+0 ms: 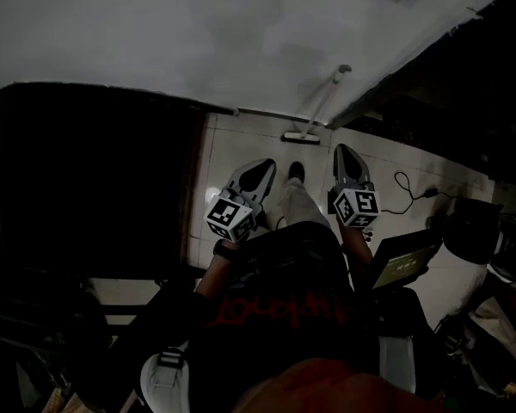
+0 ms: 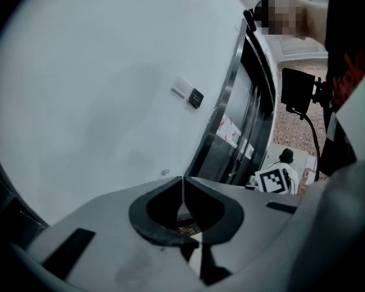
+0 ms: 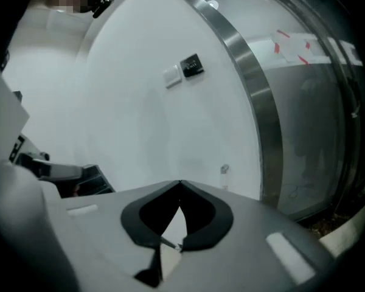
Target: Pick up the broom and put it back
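Observation:
The broom (image 1: 320,108) leans against the white wall, its pale handle slanting up to the right and its head (image 1: 301,136) on the tiled floor. Both grippers are held out over the floor, short of the broom and apart from it. My left gripper (image 1: 260,169) is shut with nothing in it; in the left gripper view its jaw tips (image 2: 182,179) meet in front of the wall. My right gripper (image 1: 342,153) is also shut and empty, and the right gripper view shows its tips (image 3: 180,182) together. The broom does not show in either gripper view.
A dark cabinet (image 1: 86,179) fills the left. A black cable (image 1: 408,188) lies on the tiles at the right, near a lit screen (image 1: 404,263). The person's shoe (image 1: 297,172) stands between the grippers. A metal-framed glass door (image 3: 304,114) adjoins the wall with its switch (image 3: 184,70).

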The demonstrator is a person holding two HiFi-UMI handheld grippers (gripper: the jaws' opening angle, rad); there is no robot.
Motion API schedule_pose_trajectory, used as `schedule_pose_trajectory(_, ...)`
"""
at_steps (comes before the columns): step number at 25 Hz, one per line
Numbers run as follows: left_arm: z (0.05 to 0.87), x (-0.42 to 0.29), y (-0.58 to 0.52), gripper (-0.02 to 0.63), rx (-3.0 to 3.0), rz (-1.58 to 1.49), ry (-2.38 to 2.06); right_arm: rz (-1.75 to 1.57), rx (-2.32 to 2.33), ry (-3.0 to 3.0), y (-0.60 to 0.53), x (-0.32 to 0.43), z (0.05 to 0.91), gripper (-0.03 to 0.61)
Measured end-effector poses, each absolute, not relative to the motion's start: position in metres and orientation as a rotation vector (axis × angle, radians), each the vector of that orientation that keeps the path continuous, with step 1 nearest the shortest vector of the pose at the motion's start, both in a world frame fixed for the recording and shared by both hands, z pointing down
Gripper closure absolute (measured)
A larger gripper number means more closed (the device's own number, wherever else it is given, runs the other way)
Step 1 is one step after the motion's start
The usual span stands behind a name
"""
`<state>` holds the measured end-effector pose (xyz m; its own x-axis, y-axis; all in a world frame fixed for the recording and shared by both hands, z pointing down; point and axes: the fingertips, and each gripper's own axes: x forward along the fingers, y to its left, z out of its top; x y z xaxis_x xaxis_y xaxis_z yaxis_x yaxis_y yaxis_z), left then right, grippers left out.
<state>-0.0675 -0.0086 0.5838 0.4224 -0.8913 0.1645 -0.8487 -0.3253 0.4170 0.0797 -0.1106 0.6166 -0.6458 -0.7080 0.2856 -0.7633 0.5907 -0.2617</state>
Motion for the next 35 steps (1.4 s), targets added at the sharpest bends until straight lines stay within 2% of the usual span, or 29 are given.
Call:
schedule_pose_trajectory(4, 0.581, -0.057, 0.035, 0.609, 2.351, -0.209, -1.415, 0.501, 1.296, -2.65, -0.003, 0.075, 0.601, 0.578)
schedule_pose_trajectory(9, 0.537, -0.062, 0.095, 0.609, 2.442, -0.179, -1.429, 0.373, 1.37, -2.692, 0.07, 0.064, 0.53, 0.578)
schedule_pose_trajectory(14, 0.518, -0.065, 0.112, 0.609, 2.509, -0.027, -1.528, 0.294, 1.433, -2.747, 0.075, 0.083, 0.489, 0.578)
schedule_pose_trajectory(18, 0.497, -0.04, 0.113, 0.611, 2.543, -0.063, -1.498, 0.274, 1.472, -2.768, 0.077, 0.106, 0.464, 0.578)
schedule_pose_trajectory(25, 0.485, 0.044, 0.114, 0.609, 2.651, 0.001, -1.332, 0.326, 1.473, -2.771, 0.087, 0.144, 0.463, 0.578)
schedule_pose_trajectory(35, 0.476, 0.067, 0.096, 0.611, 2.658, 0.031, -1.386, 0.344, 1.43, -2.709, 0.077, 0.177, 0.464, 0.578)
